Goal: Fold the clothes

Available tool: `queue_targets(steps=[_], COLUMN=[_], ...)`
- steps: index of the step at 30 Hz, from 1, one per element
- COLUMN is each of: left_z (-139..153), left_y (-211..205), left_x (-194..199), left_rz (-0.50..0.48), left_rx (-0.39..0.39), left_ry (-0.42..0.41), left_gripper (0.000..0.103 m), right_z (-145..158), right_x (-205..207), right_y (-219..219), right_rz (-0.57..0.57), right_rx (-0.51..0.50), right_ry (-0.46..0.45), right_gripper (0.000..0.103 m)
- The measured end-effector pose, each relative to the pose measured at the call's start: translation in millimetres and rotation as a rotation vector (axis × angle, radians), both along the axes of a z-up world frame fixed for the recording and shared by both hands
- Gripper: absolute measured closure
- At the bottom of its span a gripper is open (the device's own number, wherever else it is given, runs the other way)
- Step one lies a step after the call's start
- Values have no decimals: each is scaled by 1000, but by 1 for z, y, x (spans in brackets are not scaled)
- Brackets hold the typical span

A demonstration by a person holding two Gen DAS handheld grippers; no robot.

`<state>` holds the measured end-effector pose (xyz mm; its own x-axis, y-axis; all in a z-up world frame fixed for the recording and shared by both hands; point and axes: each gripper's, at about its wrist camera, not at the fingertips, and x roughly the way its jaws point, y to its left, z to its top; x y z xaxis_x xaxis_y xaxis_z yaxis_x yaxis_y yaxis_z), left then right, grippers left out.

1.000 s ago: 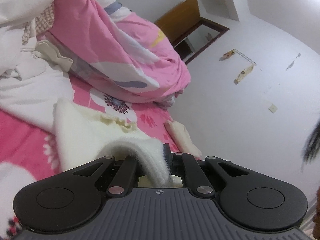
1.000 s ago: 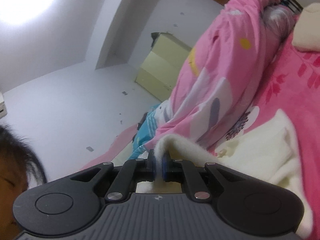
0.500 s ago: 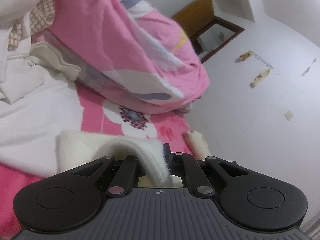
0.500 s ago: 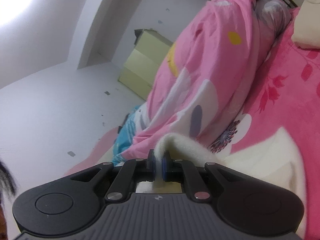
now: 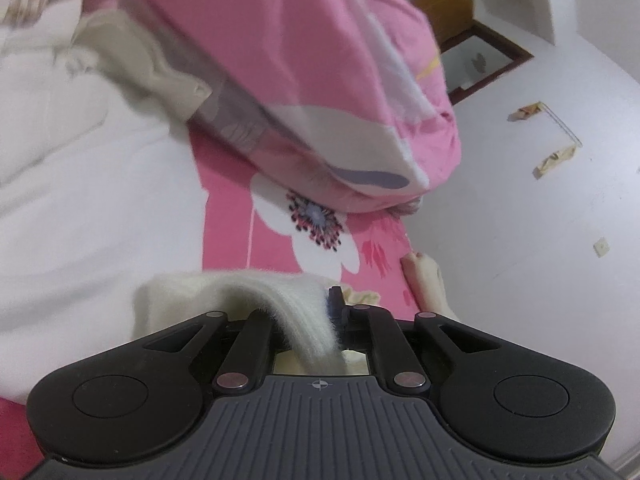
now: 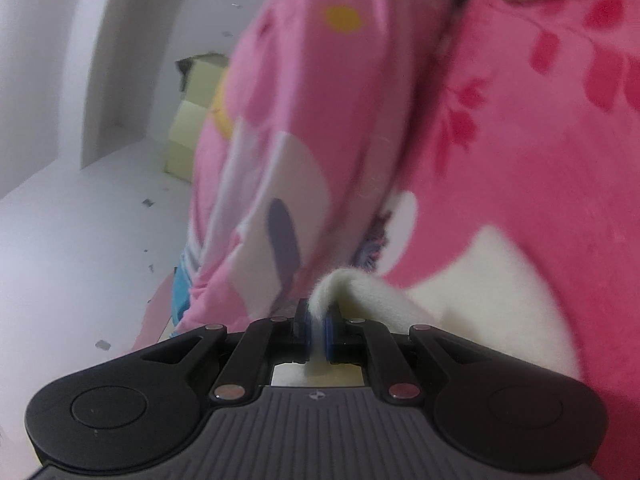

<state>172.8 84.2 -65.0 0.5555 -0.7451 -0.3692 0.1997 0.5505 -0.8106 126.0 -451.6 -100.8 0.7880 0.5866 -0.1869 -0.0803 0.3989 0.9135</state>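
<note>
The bed, covered by a pink floral sheet, serves as the folding surface; all positions below are given relative to it.

A bunched pink quilt lies heaped along the far part of the bed, against the wall side. Judged from its position, it has been pushed there to leave flat sheet free for folding. A pile of white clothes occupies the bed's left part in the left wrist view, beside the quilt. It cannot be told whether these are folded.

The cream fleece garment is the item in hand. Most of it lies flat on the bed's near part; two parts of its near edge are raised off the sheet, one in each gripper. Holding two separate parts lets the edge be carried as a straight line, so that a fold lands even.

The left gripper has its fingers closed on a thick band of the fleece, which runs up from the bed and through the fingers. The right gripper has its blue-padded fingers pinched nearly together on a thin ridge of the same cloth.

The scene is consistent with a fold in progress. How many folds the garment already carries is not visible.

A small cream item lies at the bed's wall-side edge; its nature cannot be determined.
</note>
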Motion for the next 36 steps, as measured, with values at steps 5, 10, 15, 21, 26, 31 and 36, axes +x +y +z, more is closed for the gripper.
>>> queue_targets(steps=[5, 10, 15, 21, 26, 31, 36], left_z=[-16, -22, -13, 3, 24, 29, 20], left_y=[12, 25, 34, 37, 22, 2, 0], left_x=[7, 8, 3, -10, -18, -15, -1], left_rz=[25, 83, 134, 153, 95, 21, 3], left_rx=[-149, -262, -261, -176, 96, 332, 360], left_ry=[98, 160, 153, 93, -7, -93, -79], left_gripper=[84, 73, 54, 52, 50, 50, 50], right_z=[-7, -16, -27, -12, 30, 44, 37], right_x=[9, 11, 9, 1, 1, 29, 49], right_y=[-8, -22, -32, -32, -25, -6, 4], right_rz=[27, -29, -67, -91, -88, 77, 207], right_rx=[60, 143, 215, 126, -241, -538, -635], right_ry=[58, 88, 117, 85, 24, 39, 55], right_gripper=[85, 58, 59, 58, 58, 58, 58])
